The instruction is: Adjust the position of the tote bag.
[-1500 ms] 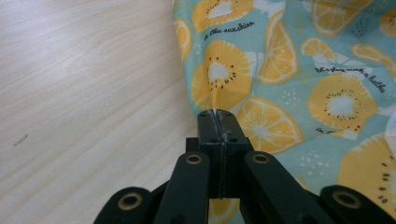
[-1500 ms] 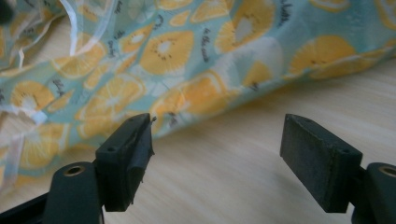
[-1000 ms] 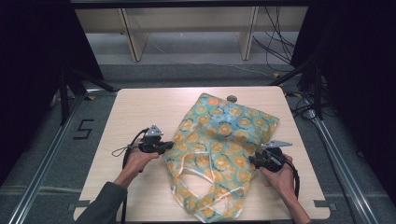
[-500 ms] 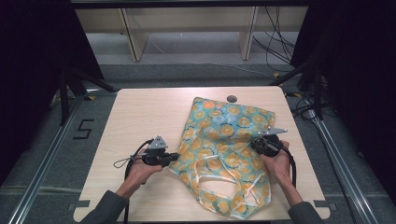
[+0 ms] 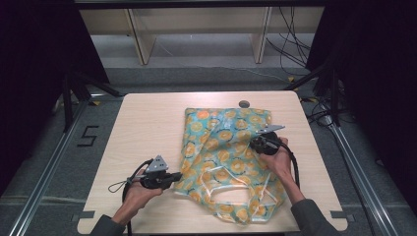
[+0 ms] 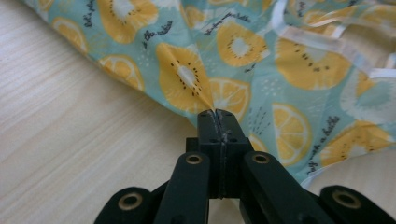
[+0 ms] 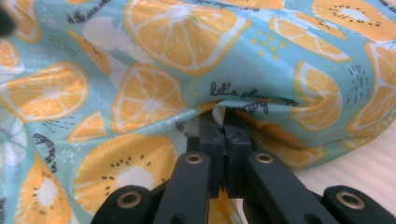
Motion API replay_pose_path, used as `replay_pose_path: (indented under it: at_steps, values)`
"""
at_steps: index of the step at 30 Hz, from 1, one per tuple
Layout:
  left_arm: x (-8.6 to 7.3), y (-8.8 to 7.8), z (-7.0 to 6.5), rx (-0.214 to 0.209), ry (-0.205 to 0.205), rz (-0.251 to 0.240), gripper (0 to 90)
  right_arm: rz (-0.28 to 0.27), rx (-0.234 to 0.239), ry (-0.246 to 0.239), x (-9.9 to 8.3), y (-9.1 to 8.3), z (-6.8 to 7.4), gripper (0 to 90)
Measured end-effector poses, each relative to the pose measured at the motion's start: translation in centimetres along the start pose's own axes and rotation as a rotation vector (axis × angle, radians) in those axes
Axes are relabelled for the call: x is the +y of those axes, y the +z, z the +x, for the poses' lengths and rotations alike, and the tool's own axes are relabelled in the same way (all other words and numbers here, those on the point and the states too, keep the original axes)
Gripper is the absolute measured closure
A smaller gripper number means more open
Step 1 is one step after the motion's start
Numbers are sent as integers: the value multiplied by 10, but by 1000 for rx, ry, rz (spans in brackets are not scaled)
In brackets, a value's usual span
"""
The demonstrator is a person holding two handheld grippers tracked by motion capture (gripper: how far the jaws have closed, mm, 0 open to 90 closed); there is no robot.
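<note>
At the near edge of the tabletop [image 5: 147, 123] we had the left gripper [image 5: 172, 179] clamped flat on the near left rim of the fruit-print fabric bag [image 5: 226, 162], and in the left gripper view its jaws met with only a pinched pleat of cloth [image 6: 212, 105] between them. Across from it, nearer the right edge and a little farther from us, we had the right gripper [image 5: 254, 143] nipped down on a fold of the same bag, and in the right gripper view that fold [image 7: 222, 106] bunched up over the closed jaw tips. Its jaws had just been closing, and the cloth was between them.

The bag lay between our two hands, its long axis running from the handle loops [image 5: 231, 184] at the near edge up toward the far right corner, where its flat end stopped just short of the round hole [image 5: 244, 104] in the tabletop. So the left gripper held the nearer, handle end and the right one the bag's right side, farther up. We judged that the next pull would have to go outward, each hand away from the other, to draw the cloth flat.
</note>
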State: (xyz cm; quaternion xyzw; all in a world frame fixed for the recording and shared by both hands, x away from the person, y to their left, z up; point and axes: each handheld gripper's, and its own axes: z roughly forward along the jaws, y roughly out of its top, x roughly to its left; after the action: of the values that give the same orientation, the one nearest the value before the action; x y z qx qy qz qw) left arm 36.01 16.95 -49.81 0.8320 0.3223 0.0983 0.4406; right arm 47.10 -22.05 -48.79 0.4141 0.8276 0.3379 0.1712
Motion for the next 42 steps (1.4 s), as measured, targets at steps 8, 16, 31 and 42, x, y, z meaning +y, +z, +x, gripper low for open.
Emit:
replay_pose_path:
  at_steps: [8, 16, 31, 42]
  values:
    - [-7, -14, 7, 38, -21, -29, 893, -26, 19, -16, 1, 0, 11, 854]
    - [4, -20, -3, 203, 99, 14, 638, -88, 11, -8, -6, -37, 9, 714]
    - [32, 4, -43, 70, 23, 58, 320, -117, 90, -3, -36, -87, 29, 580]
    - [33, 39, -38, 56, 123, 156, 671, -123, 132, -33, -38, -88, 45, 568]
